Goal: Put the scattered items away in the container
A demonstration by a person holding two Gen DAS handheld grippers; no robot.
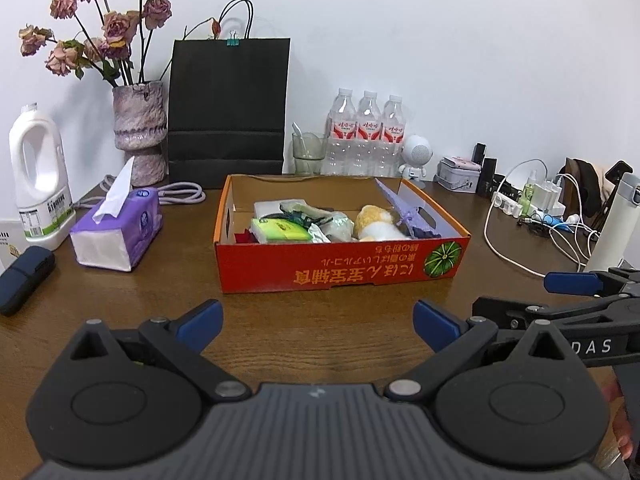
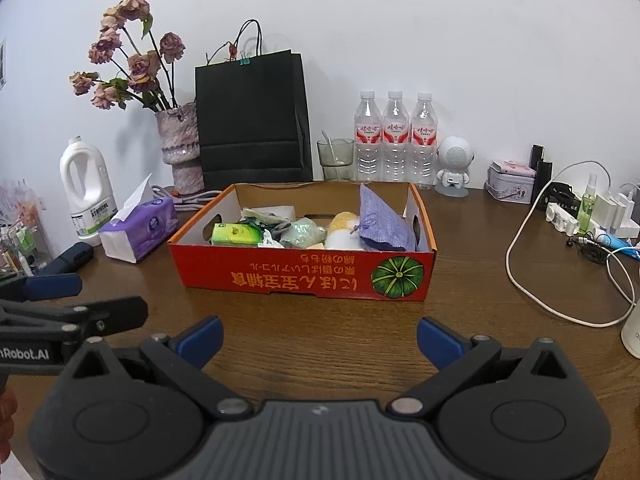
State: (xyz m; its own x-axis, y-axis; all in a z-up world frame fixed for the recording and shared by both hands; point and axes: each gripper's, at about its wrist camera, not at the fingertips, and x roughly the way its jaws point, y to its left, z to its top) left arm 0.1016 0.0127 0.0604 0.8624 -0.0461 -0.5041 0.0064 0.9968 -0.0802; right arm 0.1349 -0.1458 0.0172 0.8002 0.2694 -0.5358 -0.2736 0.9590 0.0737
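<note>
As it lies, box (image 1: pixel 340 268) long axis runs left-right | left hand-held gripper (image 1: pixel 318 322) apart, empty | right hand-held gripper (image 2: pixel 320 338) apart, empty

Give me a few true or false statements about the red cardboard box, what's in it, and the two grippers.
1. The red cardboard box holds a purple drawstring pouch. True.
2. The left gripper is shut on a green tissue packet. False: it is open and empty; the packet lies in the box.
3. The right gripper is open. True.
4. The purple tissue pack lies inside the box. False: it sits on the wooden table beside it.
</note>
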